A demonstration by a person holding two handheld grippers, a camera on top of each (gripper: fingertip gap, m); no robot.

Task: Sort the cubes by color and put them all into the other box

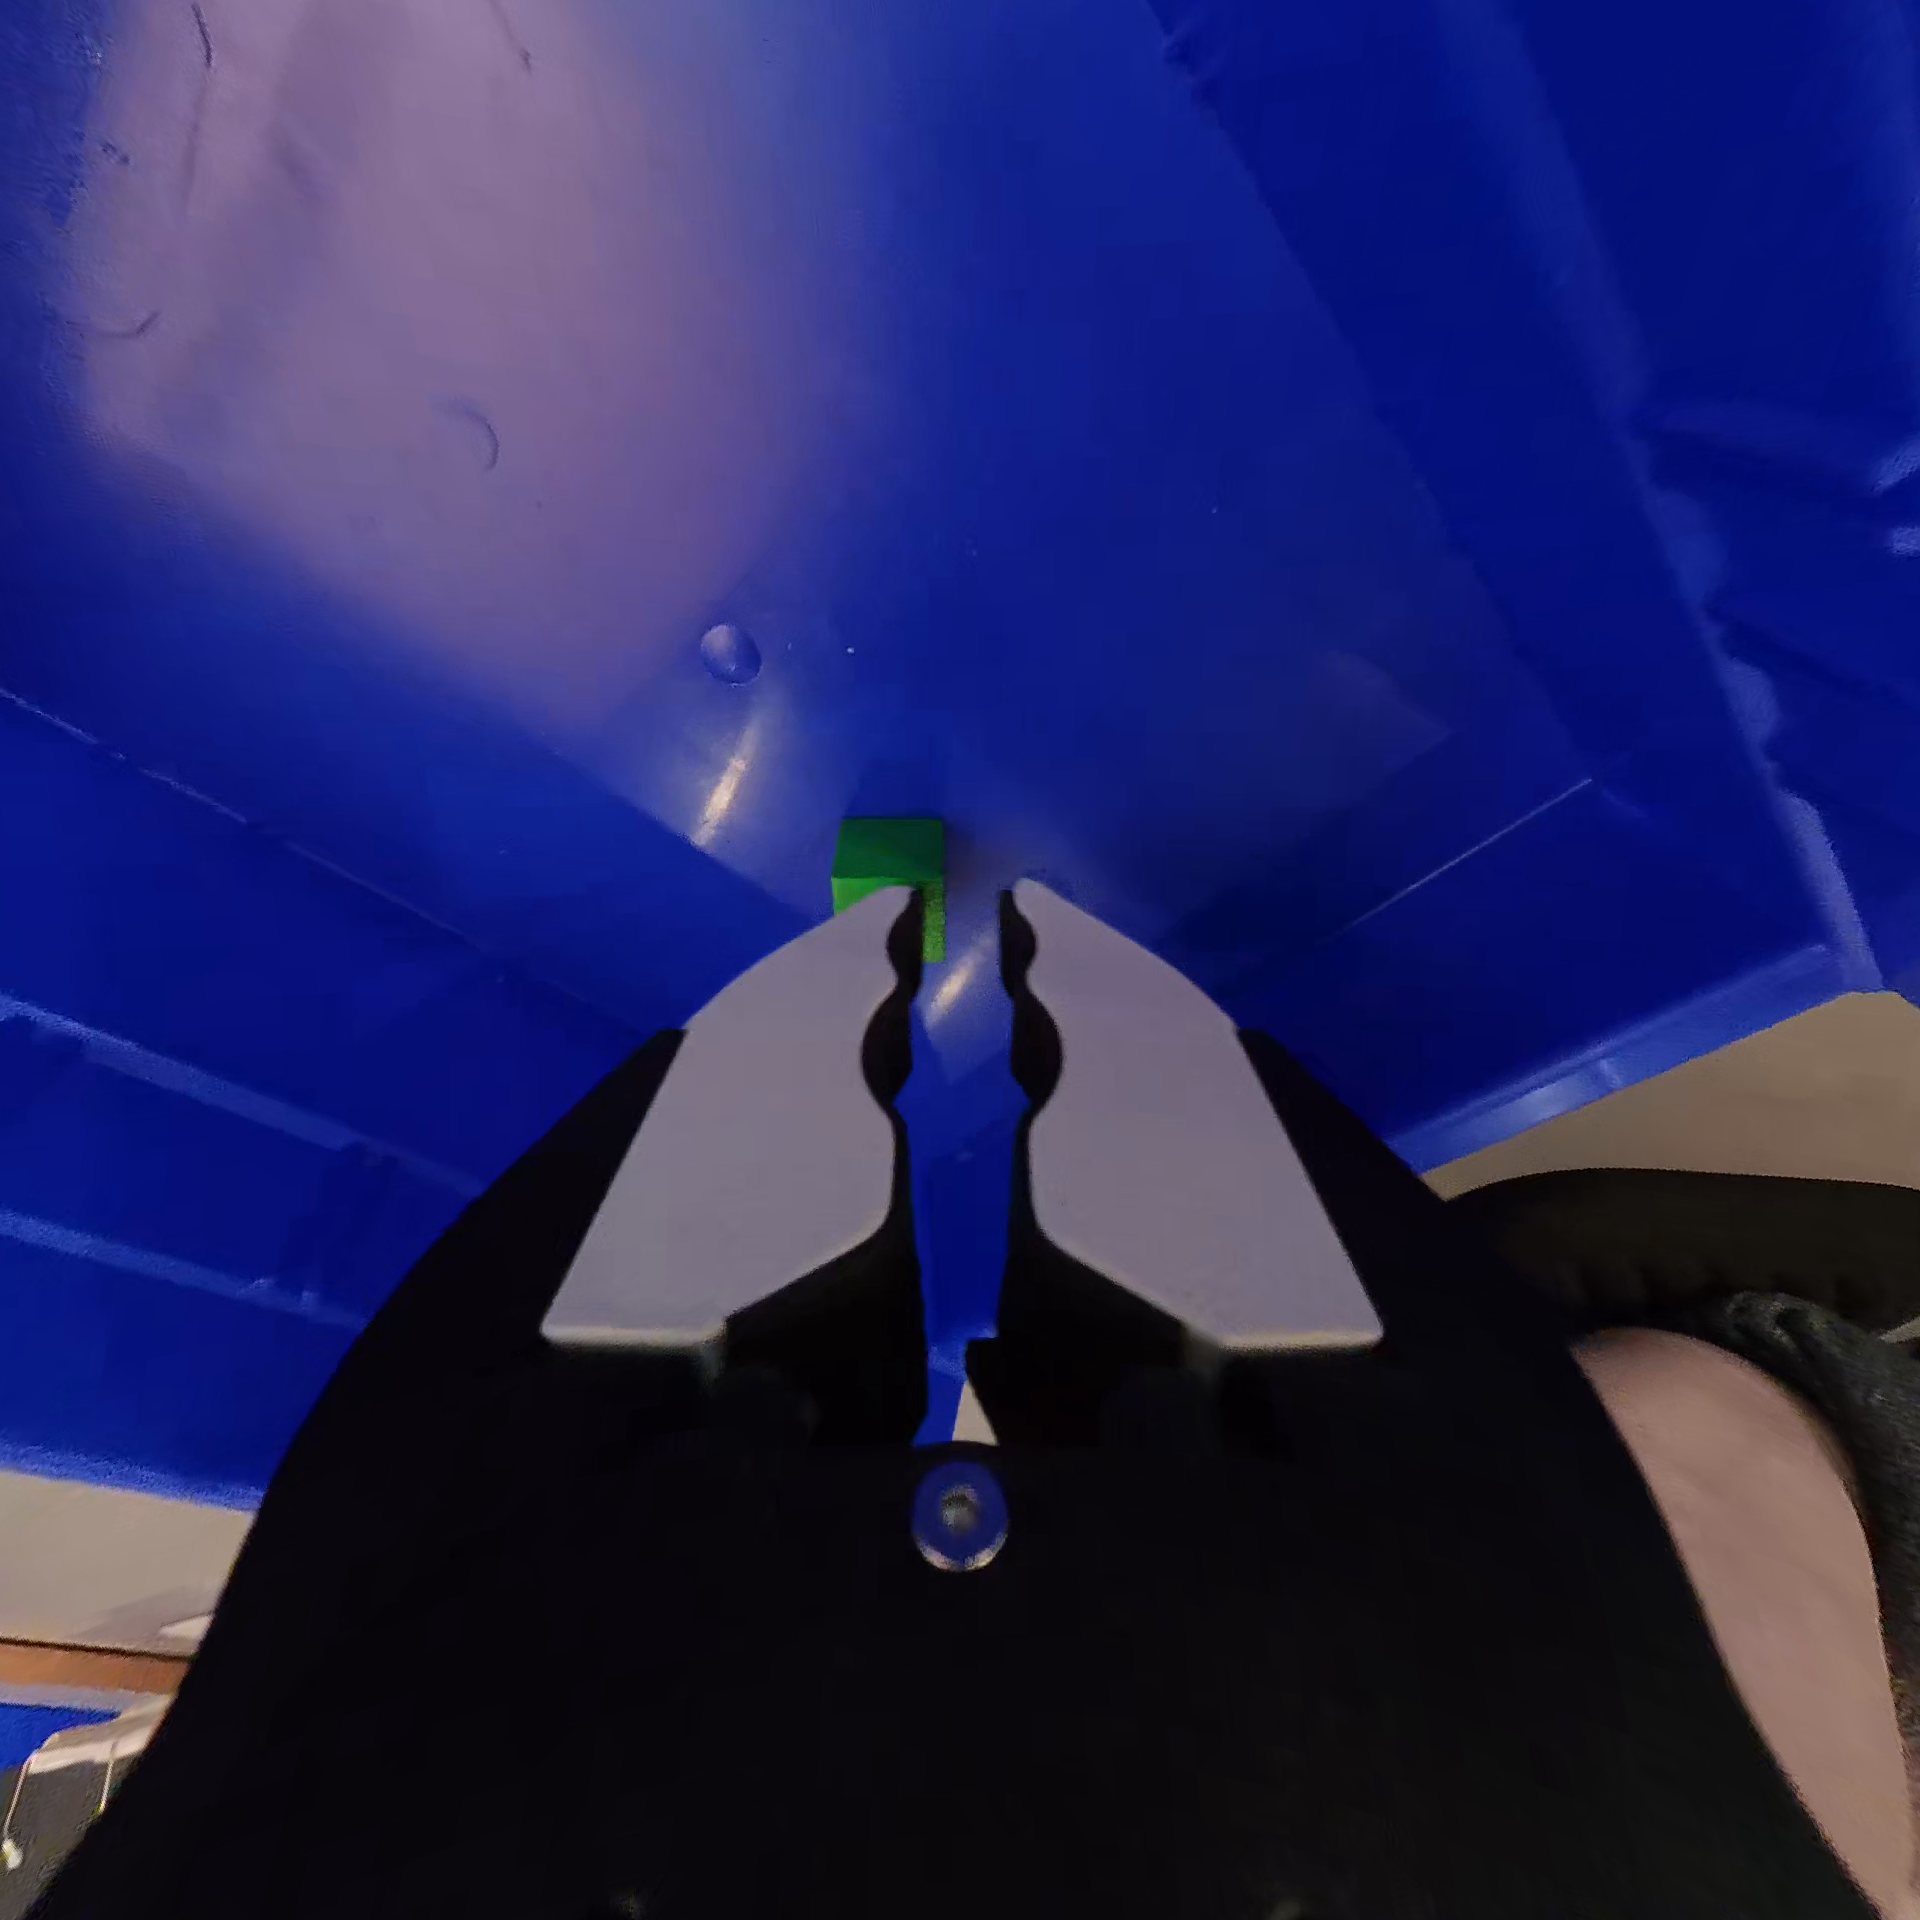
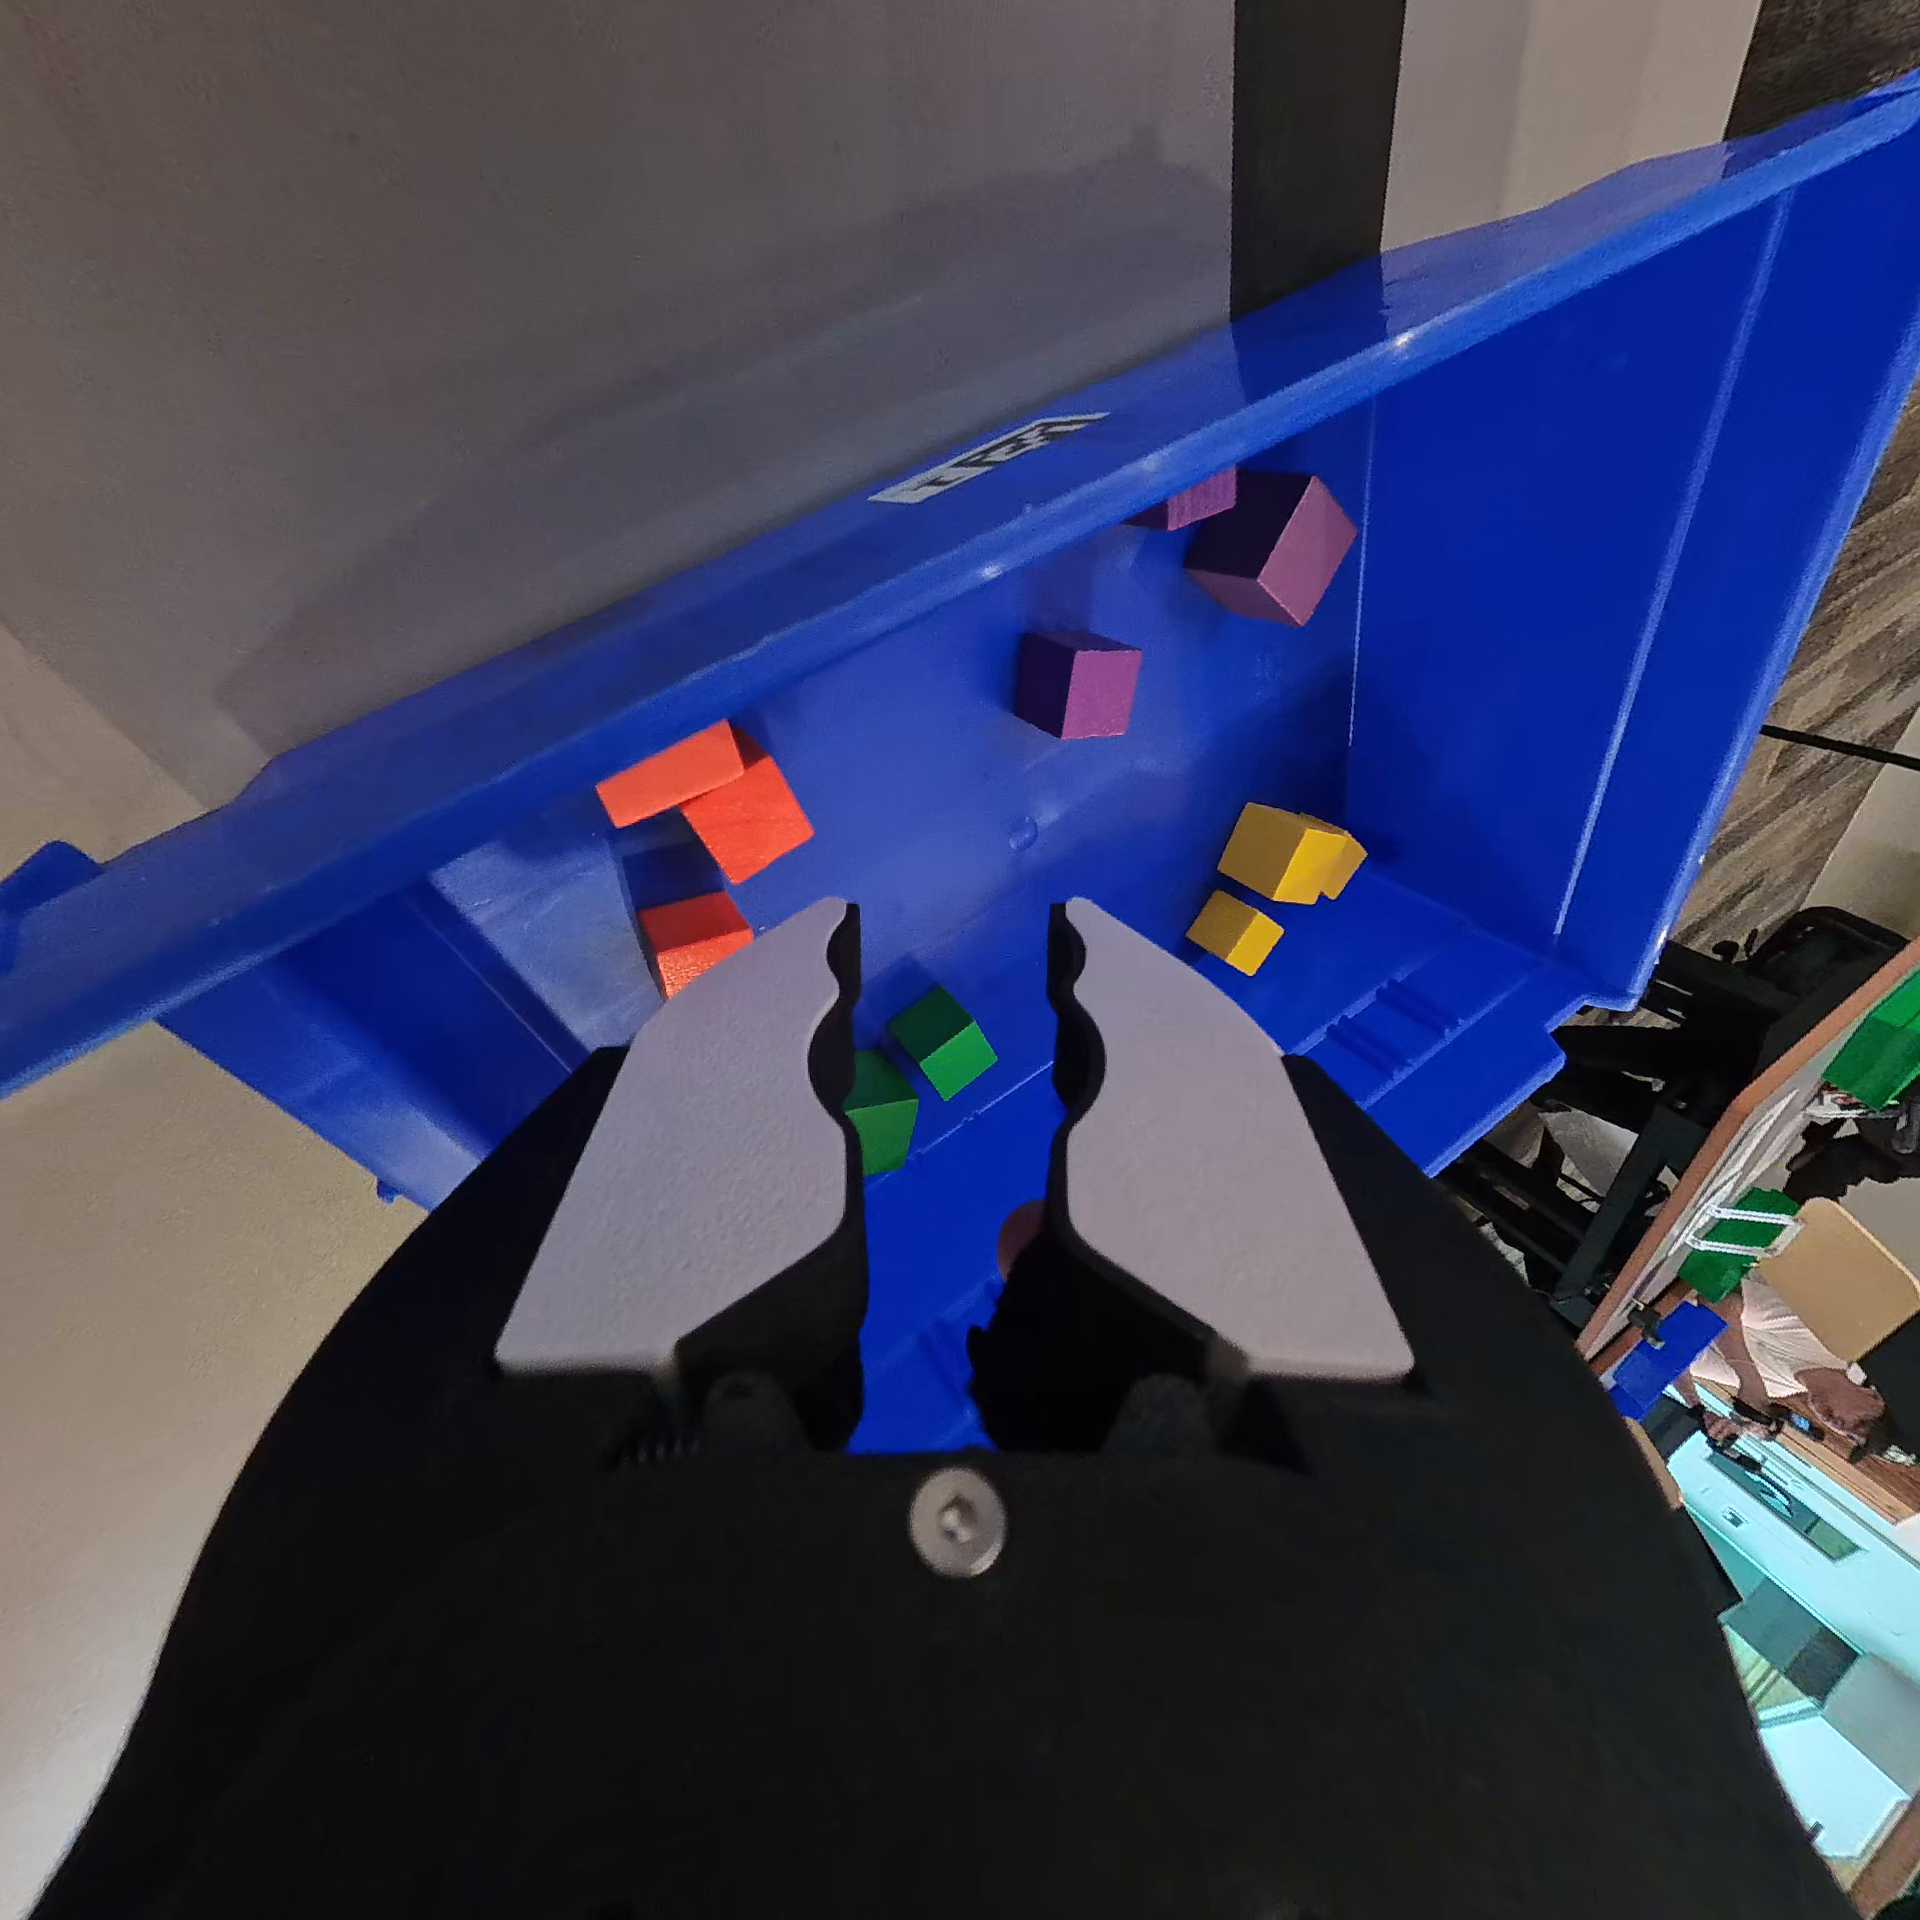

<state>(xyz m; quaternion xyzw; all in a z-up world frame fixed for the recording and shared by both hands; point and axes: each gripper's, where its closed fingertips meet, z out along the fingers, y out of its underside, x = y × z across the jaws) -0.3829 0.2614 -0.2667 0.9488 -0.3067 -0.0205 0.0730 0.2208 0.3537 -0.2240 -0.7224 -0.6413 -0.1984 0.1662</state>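
Note:
In the left wrist view my left gripper (image 1: pixel 961 899) reaches into a blue box (image 1: pixel 1143 416). Its fingers stand a narrow gap apart with only the box floor between them. A green cube (image 1: pixel 883 857) lies in the box corner just past the left fingertip (image 1: pixel 862 925), not between the pads. In the right wrist view my right gripper (image 2: pixel 951 914) is open and empty above another blue box (image 2: pixel 727 644). That box holds cubes in colour groups: orange cubes (image 2: pixel 727 810), purple cubes (image 2: pixel 1081 686), yellow cubes (image 2: pixel 1288 852) and green cubes (image 2: pixel 951 1044).
A gloved hand (image 1: pixel 1714 1455) shows at the right of the left wrist view, over a tan table top (image 1: pixel 1662 1091). In the right wrist view a dark post (image 2: pixel 1309 135) rises behind the box, and furniture (image 2: pixel 1766 1247) stands at the right.

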